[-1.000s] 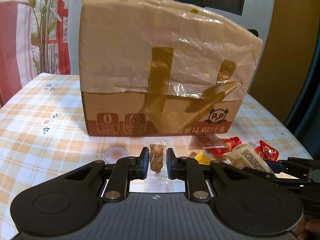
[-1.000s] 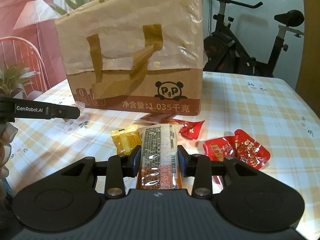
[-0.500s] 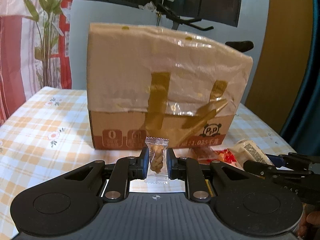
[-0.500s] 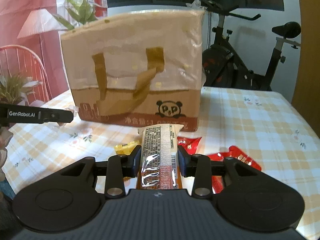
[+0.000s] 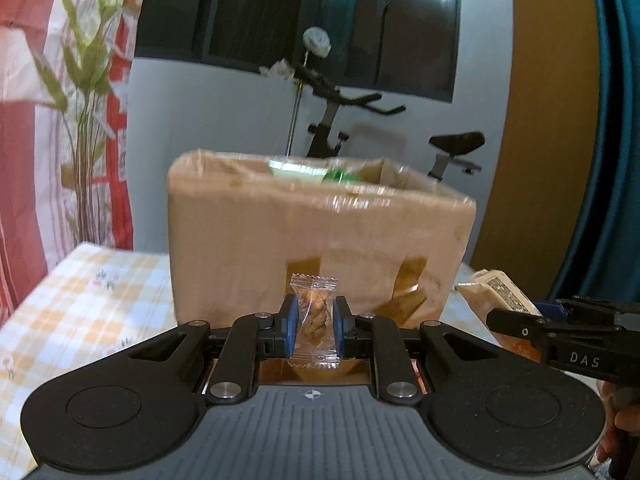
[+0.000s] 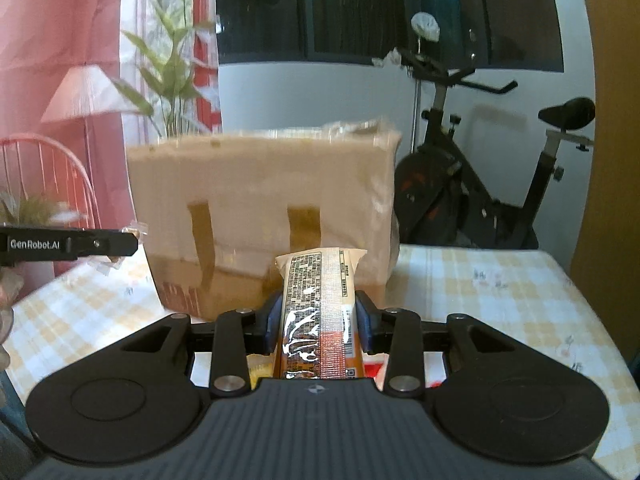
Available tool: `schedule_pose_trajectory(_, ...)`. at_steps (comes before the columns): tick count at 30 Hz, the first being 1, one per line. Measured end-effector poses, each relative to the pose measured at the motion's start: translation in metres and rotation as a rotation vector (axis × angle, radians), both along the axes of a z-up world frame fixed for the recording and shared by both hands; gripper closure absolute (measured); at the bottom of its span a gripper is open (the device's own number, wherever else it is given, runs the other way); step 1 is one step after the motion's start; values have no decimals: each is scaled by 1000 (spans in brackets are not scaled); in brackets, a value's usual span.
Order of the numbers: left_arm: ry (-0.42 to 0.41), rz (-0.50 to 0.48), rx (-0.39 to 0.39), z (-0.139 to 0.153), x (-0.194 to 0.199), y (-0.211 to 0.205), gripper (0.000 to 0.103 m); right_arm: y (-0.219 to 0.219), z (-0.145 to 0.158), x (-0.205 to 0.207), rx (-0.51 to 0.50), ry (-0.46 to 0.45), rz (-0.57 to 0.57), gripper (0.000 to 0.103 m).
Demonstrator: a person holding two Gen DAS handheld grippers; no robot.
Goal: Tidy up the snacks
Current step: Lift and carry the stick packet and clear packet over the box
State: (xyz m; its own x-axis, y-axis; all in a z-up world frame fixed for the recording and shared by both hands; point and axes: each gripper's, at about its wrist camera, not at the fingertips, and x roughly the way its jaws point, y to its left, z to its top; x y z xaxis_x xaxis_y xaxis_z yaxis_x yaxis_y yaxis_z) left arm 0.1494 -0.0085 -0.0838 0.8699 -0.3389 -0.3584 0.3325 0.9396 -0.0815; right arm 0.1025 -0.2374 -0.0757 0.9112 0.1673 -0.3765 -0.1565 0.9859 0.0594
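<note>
My left gripper (image 5: 314, 322) is shut on a small clear-wrapped brown twist snack (image 5: 315, 316), held up in front of the taped cardboard box (image 5: 320, 236). The box top is open, and green and white packets (image 5: 312, 170) show inside. My right gripper (image 6: 318, 320) is shut on a long snack bar (image 6: 320, 304) with a printed label and orange end, also facing the box (image 6: 260, 208). In the left wrist view the right gripper (image 5: 560, 332) and its bar (image 5: 496, 292) show at the right edge. The left gripper's tip (image 6: 72, 245) shows at the left of the right wrist view.
The box stands on a table with a yellow checked cloth (image 6: 500, 292). Red and yellow wrappers (image 6: 372, 368) peek out under the right gripper. An exercise bike (image 6: 480, 184) stands behind the table, a plant (image 5: 88, 120) and red curtain at the left.
Both grippers have risen with their snacks still held. The box now sits lower in both views, its open top has come into sight, and the loose snacks have dropped below the grippers.
</note>
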Motion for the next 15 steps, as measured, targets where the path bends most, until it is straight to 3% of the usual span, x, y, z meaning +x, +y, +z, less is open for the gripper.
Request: schedule_pose_trajectory(15, -143, -37, -27, 58, 27, -11, 84, -14, 71, 34, 22, -165, 8, 64)
